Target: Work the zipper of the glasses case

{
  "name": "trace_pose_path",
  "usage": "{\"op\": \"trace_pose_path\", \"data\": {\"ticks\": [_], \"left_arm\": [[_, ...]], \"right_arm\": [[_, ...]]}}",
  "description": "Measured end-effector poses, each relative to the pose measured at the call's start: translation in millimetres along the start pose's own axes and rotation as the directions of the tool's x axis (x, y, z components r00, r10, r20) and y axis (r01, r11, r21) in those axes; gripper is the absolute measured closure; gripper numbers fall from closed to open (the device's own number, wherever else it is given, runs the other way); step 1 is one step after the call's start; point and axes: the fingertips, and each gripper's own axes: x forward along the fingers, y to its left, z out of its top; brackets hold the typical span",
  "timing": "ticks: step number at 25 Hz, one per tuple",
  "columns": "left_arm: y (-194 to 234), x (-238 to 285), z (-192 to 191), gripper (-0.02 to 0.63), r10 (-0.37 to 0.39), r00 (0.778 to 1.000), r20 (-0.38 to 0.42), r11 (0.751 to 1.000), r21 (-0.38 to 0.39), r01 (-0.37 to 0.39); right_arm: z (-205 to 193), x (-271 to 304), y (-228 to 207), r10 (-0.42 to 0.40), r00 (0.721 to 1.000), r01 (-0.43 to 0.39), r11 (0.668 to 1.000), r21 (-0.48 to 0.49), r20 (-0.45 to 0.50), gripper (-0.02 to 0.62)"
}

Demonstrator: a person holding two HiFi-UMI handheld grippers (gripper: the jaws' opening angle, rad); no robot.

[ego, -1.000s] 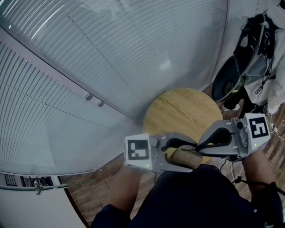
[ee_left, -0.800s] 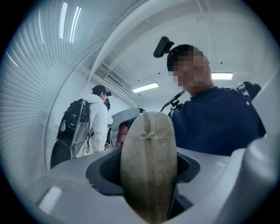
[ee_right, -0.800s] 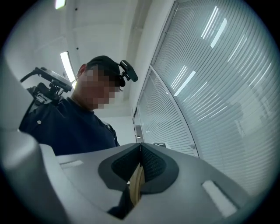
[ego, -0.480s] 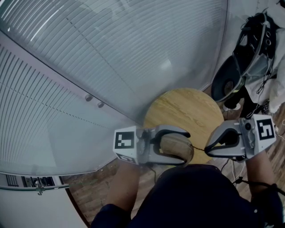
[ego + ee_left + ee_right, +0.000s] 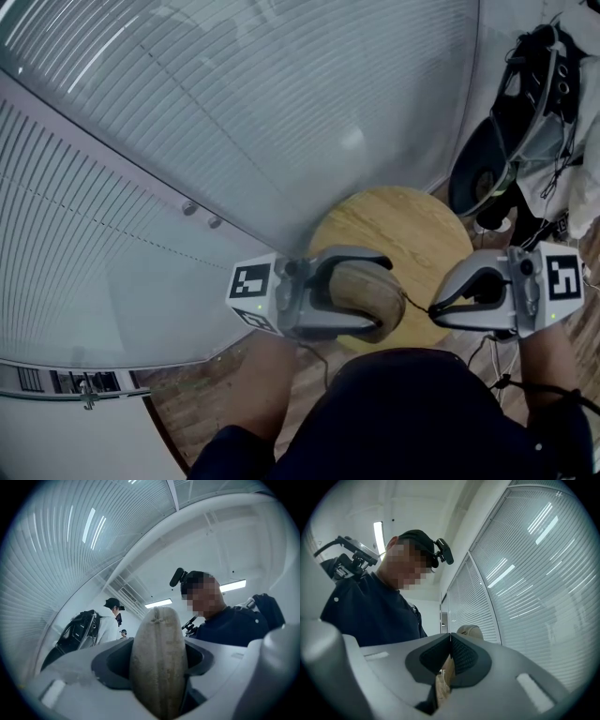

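Observation:
A tan, woven-looking glasses case [image 5: 367, 289] is held above the near rim of the round wooden table [image 5: 394, 225]. My left gripper [image 5: 379, 295] is shut on it, one jaw on each broad side. The left gripper view looks along the case's narrow edge [image 5: 158, 663], which fills the gap between the jaws of the left gripper [image 5: 158, 654]. A thin dark zipper pull [image 5: 417, 304] runs from the case's right end to the tips of my right gripper [image 5: 434, 308], which is shut on it. In the right gripper view the right gripper [image 5: 450, 637] has its pads together, with the case [image 5: 469, 630] just beyond.
A curved glass wall with blinds [image 5: 234, 122] runs behind and left of the table. Dark bags and gear [image 5: 525, 112] stand at the top right. The wooden floor [image 5: 192, 394] shows below. A person in white [image 5: 110, 620] stands in the distance.
My left gripper has carried the case leftward and a little up, turning it, so the gap to the right gripper has widened. The right gripper has shifted slightly right and stays shut.

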Motion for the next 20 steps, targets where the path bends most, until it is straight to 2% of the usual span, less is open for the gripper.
{"op": "trace_pose_path", "data": {"ticks": [6,13,20], "left_arm": [[0,12,13,0.308,-0.04,0.986,0.16,0.998,-0.041,0.047],[6,10,19,0.308,-0.037,0.976,0.217,0.998,-0.046,0.048],[13,3,29,0.308,-0.001,0.967,0.255,0.998,-0.062,0.017]], "right_arm": [[15,0,2,-0.016,1.0,0.017,0.998,-0.057,0.02,0.586],[9,0,0,-0.053,0.998,0.051,0.993,-0.104,-0.019,0.586],[6,2,-7,-0.109,0.992,0.099,0.984,-0.145,-0.06,0.586]]}}
